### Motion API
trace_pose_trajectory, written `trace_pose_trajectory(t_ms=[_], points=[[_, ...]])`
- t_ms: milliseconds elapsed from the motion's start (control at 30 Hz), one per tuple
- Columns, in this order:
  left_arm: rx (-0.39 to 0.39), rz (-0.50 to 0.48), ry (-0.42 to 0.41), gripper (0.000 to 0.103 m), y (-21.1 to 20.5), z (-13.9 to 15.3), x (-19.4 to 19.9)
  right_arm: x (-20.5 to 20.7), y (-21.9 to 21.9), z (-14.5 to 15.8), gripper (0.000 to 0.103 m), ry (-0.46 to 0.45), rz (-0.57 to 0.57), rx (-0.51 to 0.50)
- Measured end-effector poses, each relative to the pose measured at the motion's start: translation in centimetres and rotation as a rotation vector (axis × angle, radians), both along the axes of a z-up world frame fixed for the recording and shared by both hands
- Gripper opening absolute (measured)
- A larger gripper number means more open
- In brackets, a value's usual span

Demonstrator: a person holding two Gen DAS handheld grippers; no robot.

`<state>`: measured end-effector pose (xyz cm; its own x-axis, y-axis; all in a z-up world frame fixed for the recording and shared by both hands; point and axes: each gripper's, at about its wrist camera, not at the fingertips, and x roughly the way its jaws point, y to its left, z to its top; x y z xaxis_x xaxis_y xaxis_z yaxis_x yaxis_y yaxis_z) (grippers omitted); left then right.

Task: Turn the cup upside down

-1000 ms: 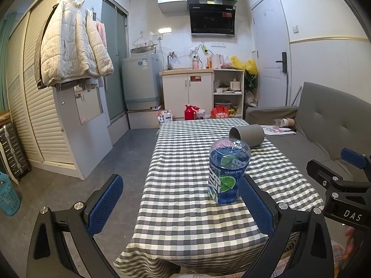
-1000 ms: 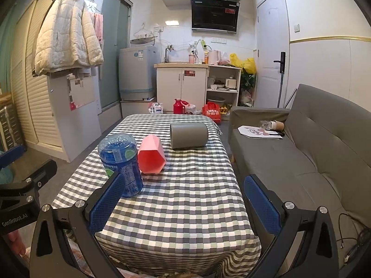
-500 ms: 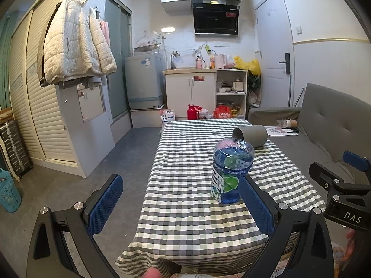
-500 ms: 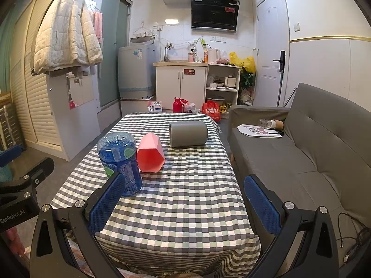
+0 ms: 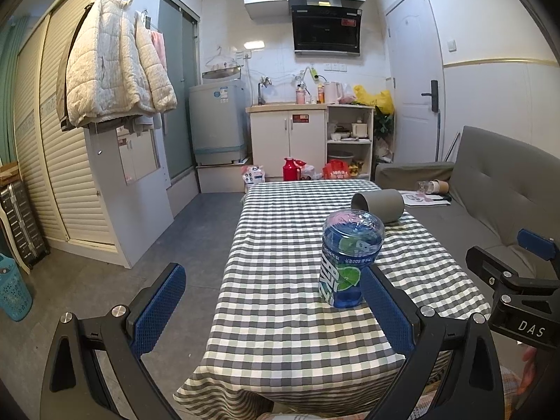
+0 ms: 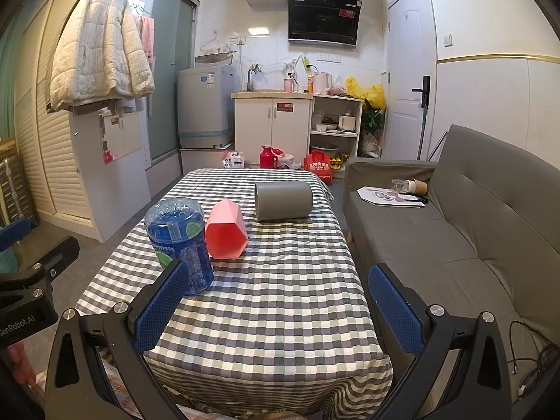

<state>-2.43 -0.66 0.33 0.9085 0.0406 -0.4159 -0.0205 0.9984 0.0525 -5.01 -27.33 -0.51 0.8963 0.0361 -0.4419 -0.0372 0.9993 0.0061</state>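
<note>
Both cameras sit low at the near edge of the checked-cloth counter [image 5: 280, 245], each looking forward between its own tool's blue-padded fingers toward the far kitchen wall. The left wrist view stands off the near left corner, so floor fills its left half. The right wrist view sits nearer the counter's [image 6: 280, 297] near right corner, with the grey sofa [image 6: 455, 227] beside it. Both share the counter top, the blue plastic bottle [image 5: 350, 259] [image 6: 180, 241] and the grey cylindrical cup lying on its side [image 5: 379, 204] [image 6: 283, 200]. Each catches the other tool at its frame edge.

Ahead of the right gripper [image 6: 276, 309]: grey-and-white checked tablecloth [image 6: 280, 301], blue bottle [image 6: 180, 241], pink cup [image 6: 225, 234], grey cup [image 6: 283, 200].
</note>
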Motion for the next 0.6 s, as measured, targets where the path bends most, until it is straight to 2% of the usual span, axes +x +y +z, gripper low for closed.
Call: trace_pose_trajectory(t_ms=[600], points=[[0.000,-0.003,0.001,0.103,0.08,0.01,0.05,0.11,0.03,-0.42,0.103,0.007,-0.002,0.001]])
